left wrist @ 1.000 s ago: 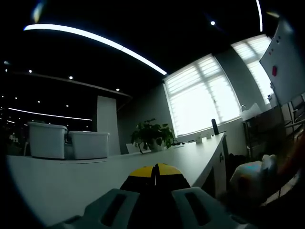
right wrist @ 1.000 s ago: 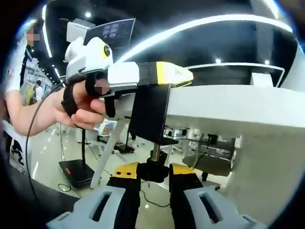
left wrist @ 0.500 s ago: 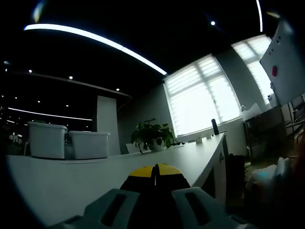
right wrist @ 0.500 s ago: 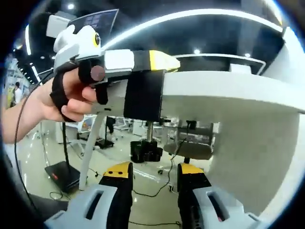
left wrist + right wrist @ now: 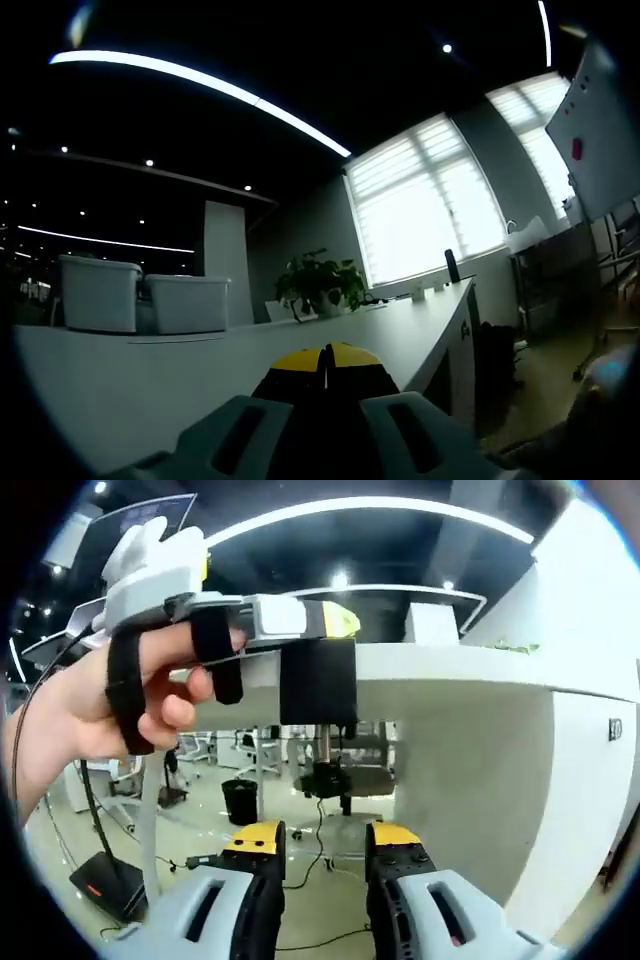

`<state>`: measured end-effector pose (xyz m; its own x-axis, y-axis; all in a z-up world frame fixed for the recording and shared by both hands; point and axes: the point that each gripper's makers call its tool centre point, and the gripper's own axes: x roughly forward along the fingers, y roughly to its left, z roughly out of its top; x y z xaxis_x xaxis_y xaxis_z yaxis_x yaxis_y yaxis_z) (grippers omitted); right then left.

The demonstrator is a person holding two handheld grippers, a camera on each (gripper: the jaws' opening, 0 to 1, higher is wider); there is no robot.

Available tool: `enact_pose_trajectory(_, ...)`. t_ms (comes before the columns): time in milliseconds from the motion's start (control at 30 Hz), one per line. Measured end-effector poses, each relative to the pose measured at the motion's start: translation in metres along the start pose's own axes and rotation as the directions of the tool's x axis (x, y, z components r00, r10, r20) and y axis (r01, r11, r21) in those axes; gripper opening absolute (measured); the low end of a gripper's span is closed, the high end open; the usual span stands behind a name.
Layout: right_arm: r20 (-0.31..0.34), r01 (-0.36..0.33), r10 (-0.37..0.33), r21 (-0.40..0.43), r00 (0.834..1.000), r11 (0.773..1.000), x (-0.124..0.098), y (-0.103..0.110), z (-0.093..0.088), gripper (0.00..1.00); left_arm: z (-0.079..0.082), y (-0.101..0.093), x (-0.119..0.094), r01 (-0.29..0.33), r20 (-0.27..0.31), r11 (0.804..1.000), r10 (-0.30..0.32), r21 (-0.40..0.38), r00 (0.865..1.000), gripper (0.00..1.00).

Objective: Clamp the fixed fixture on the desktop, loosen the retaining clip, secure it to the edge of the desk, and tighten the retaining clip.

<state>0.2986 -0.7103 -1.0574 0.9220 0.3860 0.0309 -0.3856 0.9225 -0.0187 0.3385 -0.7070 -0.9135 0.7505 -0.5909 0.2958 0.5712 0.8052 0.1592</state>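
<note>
In the right gripper view a black clamp fixture (image 5: 318,685) hangs over the edge of the white desk (image 5: 450,670). Its screw runs down to a black knob (image 5: 325,778) under the desktop. A person's hand (image 5: 120,710) holds my left gripper (image 5: 335,623), whose yellow-tipped jaws lie along the desktop and are shut on the top of the clamp. My right gripper (image 5: 322,840) is open below the knob, apart from it, with nothing between its fingers. In the left gripper view my left gripper (image 5: 325,356) shows its yellow tips pressed together over the desk (image 5: 150,380).
Two white bins (image 5: 98,292) (image 5: 188,303) and a potted plant (image 5: 320,283) stand farther along the desk, before bright windows (image 5: 430,205). Under the desk are the white side panel (image 5: 480,780), a black bin (image 5: 240,800), cables and open floor.
My right gripper has let go of the knob, opened wider and drawn back and down from it. The left gripper stays shut on the clamp at the desk edge.
</note>
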Motion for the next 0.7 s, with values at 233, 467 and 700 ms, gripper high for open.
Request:
enact_pose_trajectory(233, 0.027, 0.013, -0.012, -0.041, 1.000, 0.999, 0.017, 0.004, 0.009, 0.32, 0.000, 0.000, 0.000, 0.004, -0.002, 1.000, -0.004, -0.001, 1.000, 0.01)
enact_pose_trajectory(467, 0.029, 0.047, -0.045, -0.063, 0.999, 0.997, 0.029, 0.001, 0.007, 0.32, 0.000, 0.000, 0.001, 0.008, -0.001, 1.000, -0.008, -0.001, 1.000, 0.01)
enact_pose_trajectory(700, 0.076, 0.055, -0.049, -0.086, 0.996, 0.995, 0.034, 0.004, 0.020, 0.28, 0.000, 0.000, 0.001, 0.007, -0.001, 1.000, -0.007, -0.001, 1.000, 0.01)
